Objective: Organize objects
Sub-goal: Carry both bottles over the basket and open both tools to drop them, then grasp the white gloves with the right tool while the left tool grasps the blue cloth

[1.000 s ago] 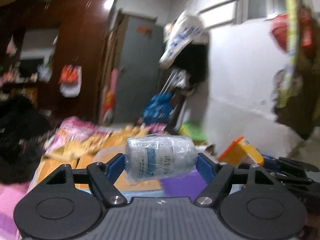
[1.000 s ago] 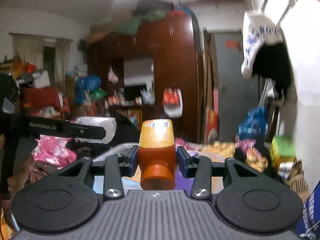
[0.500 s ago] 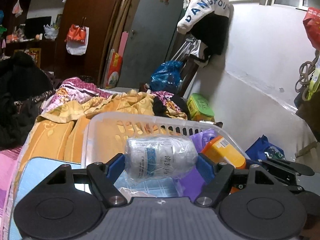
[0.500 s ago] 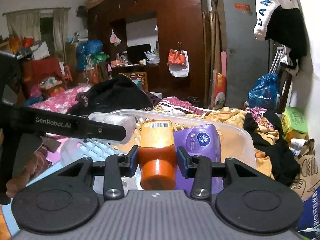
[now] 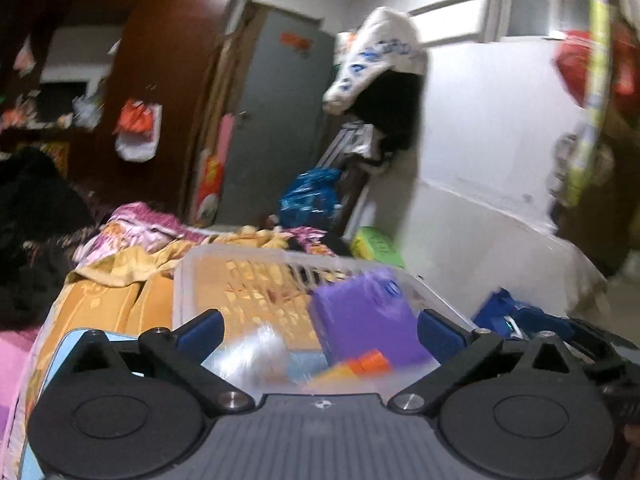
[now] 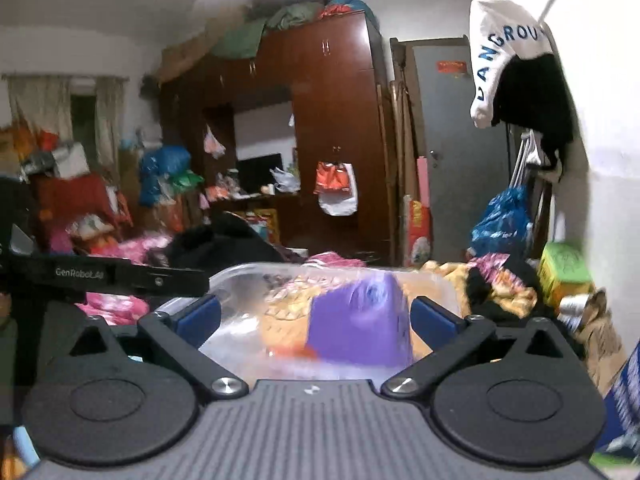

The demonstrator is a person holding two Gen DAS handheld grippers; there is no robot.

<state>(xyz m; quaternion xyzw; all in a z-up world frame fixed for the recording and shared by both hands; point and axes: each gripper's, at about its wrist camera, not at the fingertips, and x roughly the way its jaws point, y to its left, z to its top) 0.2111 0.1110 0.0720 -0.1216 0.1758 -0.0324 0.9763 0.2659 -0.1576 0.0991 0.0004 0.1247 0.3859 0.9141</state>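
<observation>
A white plastic basket [image 5: 280,258] stands just ahead of both grippers; it also shows in the right wrist view [image 6: 256,270]. Inside it lie a purple tissue pack [image 5: 360,320], a clear plastic-wrapped roll [image 5: 248,354] and an orange bottle [image 5: 352,366], all blurred. The purple pack [image 6: 360,320] and a blur of the orange bottle [image 6: 292,350] show in the right wrist view. My left gripper [image 5: 320,330] is open and empty above the basket's near edge. My right gripper [image 6: 316,316] is open and empty too. The left gripper's arm [image 6: 108,276] crosses the right view's left side.
The basket sits on a bed with yellow and pink bedding [image 5: 120,264]. A white wall [image 5: 500,184] is on the right, with a green box [image 5: 376,246] and blue bag [image 5: 308,196] beside it. A dark wardrobe [image 6: 320,140] and grey door [image 6: 452,152] stand behind.
Both grippers have opened. The wrapped roll has left my left gripper and the orange bottle my right; both now lie in the basket. Both views have tilted slightly upward.
</observation>
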